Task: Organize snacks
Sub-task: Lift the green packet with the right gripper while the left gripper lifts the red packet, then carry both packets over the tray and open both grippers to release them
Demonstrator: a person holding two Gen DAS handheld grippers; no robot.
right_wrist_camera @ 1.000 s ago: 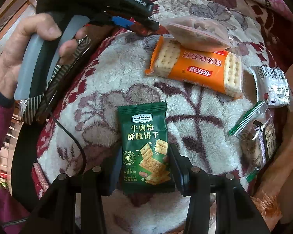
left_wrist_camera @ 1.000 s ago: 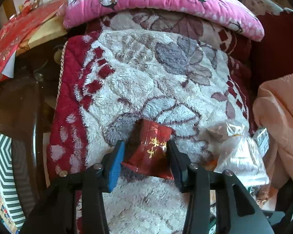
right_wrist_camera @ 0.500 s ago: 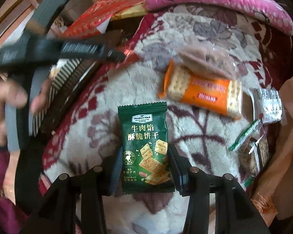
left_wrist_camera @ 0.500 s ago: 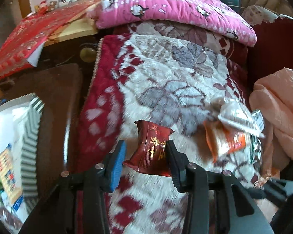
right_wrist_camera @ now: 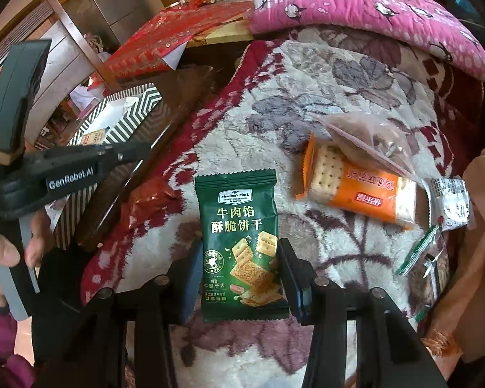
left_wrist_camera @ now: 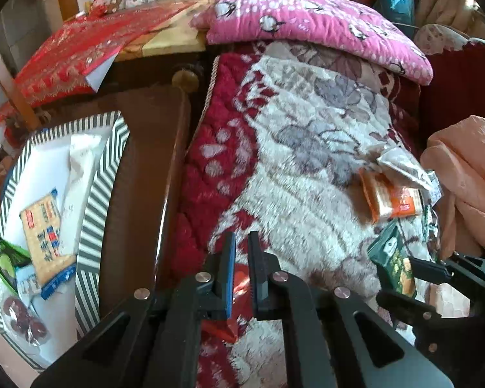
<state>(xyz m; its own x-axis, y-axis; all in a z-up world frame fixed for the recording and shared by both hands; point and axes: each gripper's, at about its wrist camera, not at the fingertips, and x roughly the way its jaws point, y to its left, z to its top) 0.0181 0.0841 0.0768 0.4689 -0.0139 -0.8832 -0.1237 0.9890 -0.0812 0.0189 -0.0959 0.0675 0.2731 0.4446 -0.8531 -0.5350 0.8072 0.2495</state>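
Slip at the left claw (left_wrist_camera: 241,242): jaws just closing, now clenched on nothing. Gripping the red packet (right_wrist_camera: 148,200) half a second ago; holding it no more. Packet now lying crumpled on the blanket (right_wrist_camera: 274,97), just outside the striped box (left_wrist_camera: 90,194), below the claw tips and short of the box rim. Looks like a drop before reaching the box, not a placement, so probably needing a fresh pick-up. Right claw (right_wrist_camera: 239,252) grasping the green packet (right_wrist_camera: 239,210) by its lower half, lifted off the blanket, farther from the box than the red one. Orange pack (right_wrist_camera: 365,194) and the remaining wrappers well apart from the box, untouched. Several snacks already inside the box; sorting partly done, with one item to recover.
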